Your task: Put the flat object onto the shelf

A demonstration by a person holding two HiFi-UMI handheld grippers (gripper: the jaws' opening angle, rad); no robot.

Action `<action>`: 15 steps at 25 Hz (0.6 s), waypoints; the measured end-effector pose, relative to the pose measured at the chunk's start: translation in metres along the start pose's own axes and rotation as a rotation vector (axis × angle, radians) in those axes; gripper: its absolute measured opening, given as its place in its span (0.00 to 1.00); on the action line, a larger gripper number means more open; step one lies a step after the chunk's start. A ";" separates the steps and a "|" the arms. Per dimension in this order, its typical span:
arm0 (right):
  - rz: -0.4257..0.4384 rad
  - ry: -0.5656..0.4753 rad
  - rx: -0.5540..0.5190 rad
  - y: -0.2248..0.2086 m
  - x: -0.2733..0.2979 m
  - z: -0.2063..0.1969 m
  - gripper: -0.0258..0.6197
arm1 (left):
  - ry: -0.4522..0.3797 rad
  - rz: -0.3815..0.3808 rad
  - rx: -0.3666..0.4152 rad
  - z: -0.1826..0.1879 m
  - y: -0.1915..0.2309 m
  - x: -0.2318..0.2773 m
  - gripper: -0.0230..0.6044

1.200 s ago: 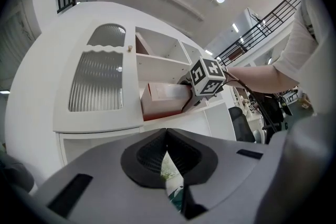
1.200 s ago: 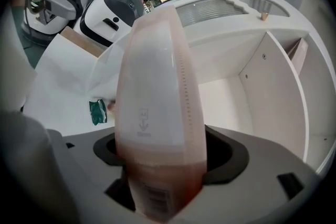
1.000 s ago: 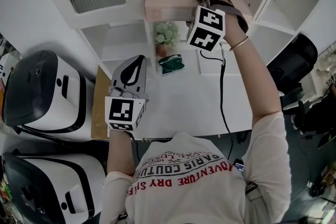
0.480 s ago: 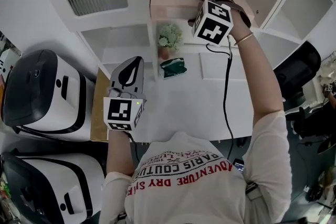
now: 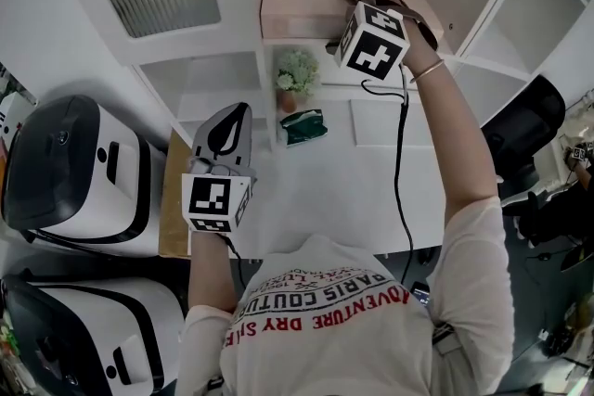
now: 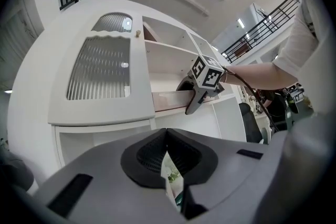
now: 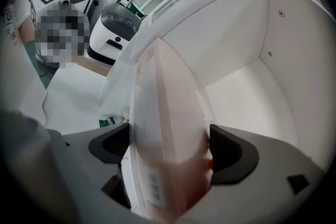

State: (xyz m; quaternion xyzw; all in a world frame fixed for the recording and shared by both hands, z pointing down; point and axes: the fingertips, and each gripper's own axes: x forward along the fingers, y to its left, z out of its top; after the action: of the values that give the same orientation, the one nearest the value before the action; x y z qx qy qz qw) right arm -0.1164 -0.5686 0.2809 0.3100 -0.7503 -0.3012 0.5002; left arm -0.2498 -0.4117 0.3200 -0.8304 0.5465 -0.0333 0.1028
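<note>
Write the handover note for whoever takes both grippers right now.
Left gripper: shut, empty, held well below the shelf.
Right gripper: jaws opening, flat pink box between them.
Box: appears to rest in the upper shelf compartment.
Done: box brought onto the shelf.
Left: finish the release and draw the right gripper out without dragging the box.

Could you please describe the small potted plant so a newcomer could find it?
Look at the white shelf unit behind the white table. Under the shelf bearing the pale pink box stands the potted plant, beside a green packet; only it has whitish blossoms.
</note>
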 end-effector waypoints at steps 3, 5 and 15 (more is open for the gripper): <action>-0.065 -0.048 -0.013 -0.002 -0.007 0.002 0.75 | -0.007 -0.008 0.002 0.003 -0.005 0.000 0.06; -0.087 -0.080 0.008 -0.001 -0.015 0.004 0.75 | -0.003 -0.017 0.003 0.003 -0.010 -0.001 0.06; -0.264 -0.178 0.186 0.005 -0.086 0.013 0.27 | 0.006 -0.072 -0.002 0.005 -0.038 -0.021 0.06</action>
State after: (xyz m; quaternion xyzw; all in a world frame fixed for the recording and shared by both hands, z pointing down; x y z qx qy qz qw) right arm -0.1026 -0.4974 0.2320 0.4229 -0.7690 -0.3199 0.3571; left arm -0.2235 -0.3777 0.3241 -0.8495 0.5167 -0.0389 0.0993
